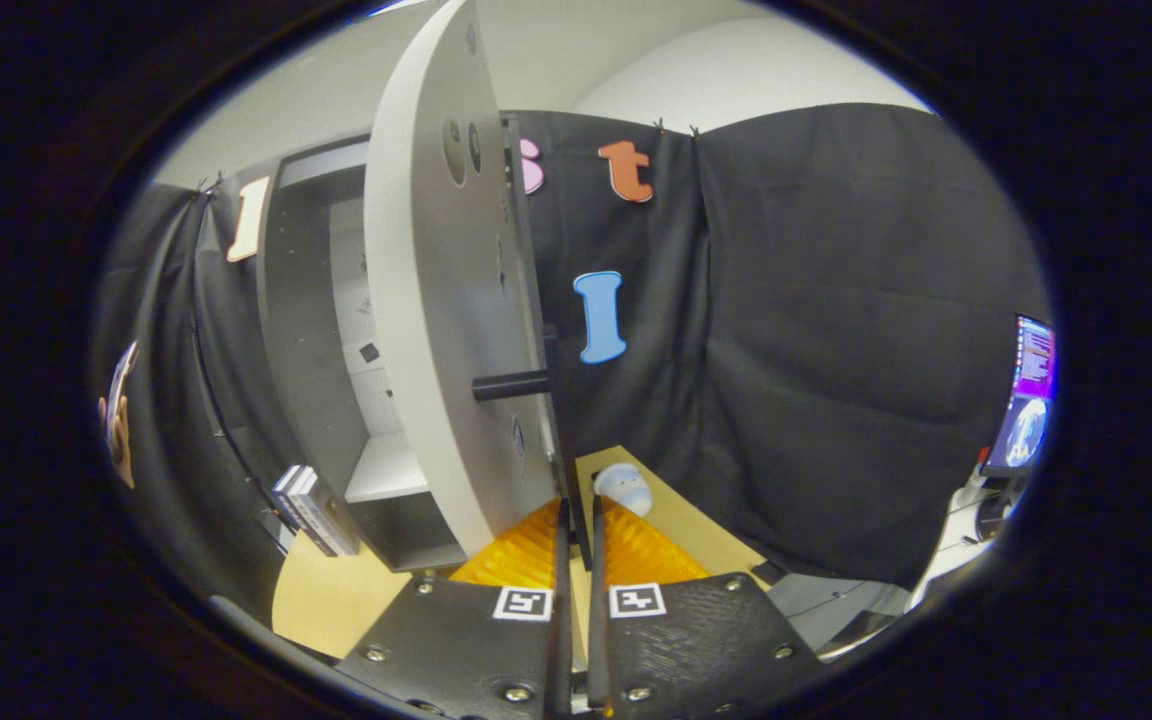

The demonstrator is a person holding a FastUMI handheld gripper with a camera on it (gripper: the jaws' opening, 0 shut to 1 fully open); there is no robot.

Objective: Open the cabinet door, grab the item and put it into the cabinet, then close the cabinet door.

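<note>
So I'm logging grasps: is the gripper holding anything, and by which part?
Nothing. The gripper fingers are nearly together with nothing between them, beside the open door's lower edge; its handle is untouched.

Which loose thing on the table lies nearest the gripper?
The pale item, just ahead of the near-shut gripper; the boxes sit beside the cabinet.

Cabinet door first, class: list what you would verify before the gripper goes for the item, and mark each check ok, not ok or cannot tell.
1. Cabinet door swung open: ok.
2. Shelf inside the cabinet has free space: ok.
3. Item within sight on the table, just beyond the fingertips: ok.
4. Gripper fingers open wide enough for the item: not ok, they stand nearly together.
5. Fingers empty: ok.
6. Books beside the cabinet out of the path: cannot tell.
</note>
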